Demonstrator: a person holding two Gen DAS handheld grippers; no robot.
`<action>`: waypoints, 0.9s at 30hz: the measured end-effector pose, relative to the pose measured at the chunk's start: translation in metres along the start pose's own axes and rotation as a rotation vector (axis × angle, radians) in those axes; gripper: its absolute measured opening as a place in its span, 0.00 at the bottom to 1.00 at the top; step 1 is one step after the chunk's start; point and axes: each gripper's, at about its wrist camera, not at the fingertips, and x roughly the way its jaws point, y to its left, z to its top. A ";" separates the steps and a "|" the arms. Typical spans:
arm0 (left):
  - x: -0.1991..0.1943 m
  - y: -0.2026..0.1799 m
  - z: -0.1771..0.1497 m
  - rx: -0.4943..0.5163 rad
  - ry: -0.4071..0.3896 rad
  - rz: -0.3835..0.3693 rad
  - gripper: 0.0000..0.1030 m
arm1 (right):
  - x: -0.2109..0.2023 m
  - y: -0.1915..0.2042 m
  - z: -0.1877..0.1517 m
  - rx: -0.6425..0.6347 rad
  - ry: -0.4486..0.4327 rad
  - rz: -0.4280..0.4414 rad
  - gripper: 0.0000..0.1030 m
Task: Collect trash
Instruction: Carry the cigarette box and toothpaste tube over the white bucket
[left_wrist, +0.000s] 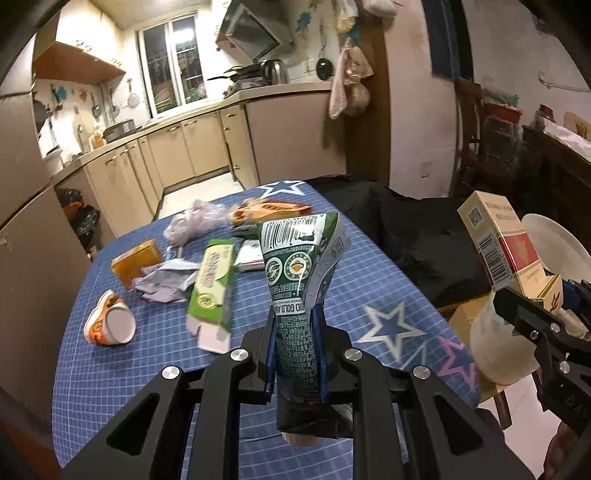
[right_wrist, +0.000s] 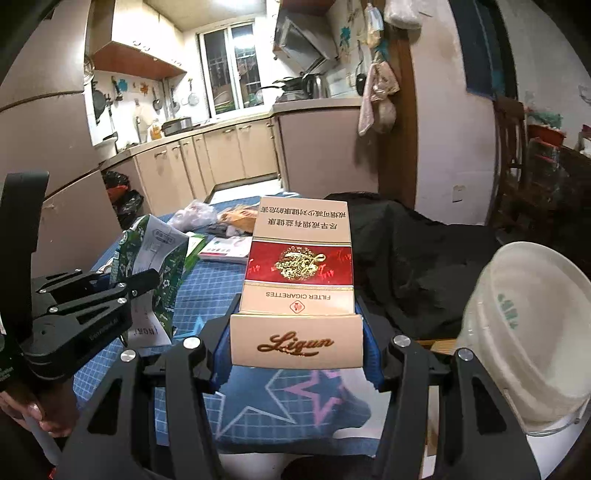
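My left gripper (left_wrist: 297, 354) is shut on a flattened green toothpaste tube (left_wrist: 301, 273) and holds it upright above the blue star-patterned table (left_wrist: 369, 280). It also shows in the right wrist view (right_wrist: 159, 258). My right gripper (right_wrist: 295, 332) is shut on a red and cream cigarette pack (right_wrist: 299, 266), held above the table's right edge; the pack also shows in the left wrist view (left_wrist: 506, 247). More trash lies on the table: a green carton (left_wrist: 212, 284), an orange box (left_wrist: 135, 260), crumpled paper (left_wrist: 166, 284), an orange and white cup (left_wrist: 109, 325), a plastic bag (left_wrist: 195, 221) and an orange wrapper (left_wrist: 269, 212).
A white plastic bucket (right_wrist: 517, 332) stands at the table's right side, beside the right gripper. A black cloth (left_wrist: 413, 229) covers a seat behind the table. Kitchen cabinets (left_wrist: 177, 147) run along the far wall. Bags lie on the floor at left (left_wrist: 79, 218).
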 end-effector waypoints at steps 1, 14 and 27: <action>0.000 -0.004 0.001 0.007 -0.002 -0.005 0.18 | -0.003 -0.003 0.000 0.003 -0.005 -0.009 0.51; 0.003 -0.073 0.026 0.116 -0.037 -0.090 0.18 | -0.035 -0.072 -0.001 0.098 -0.060 -0.144 0.51; 0.011 -0.145 0.048 0.219 -0.060 -0.185 0.18 | -0.064 -0.132 -0.010 0.178 -0.097 -0.270 0.51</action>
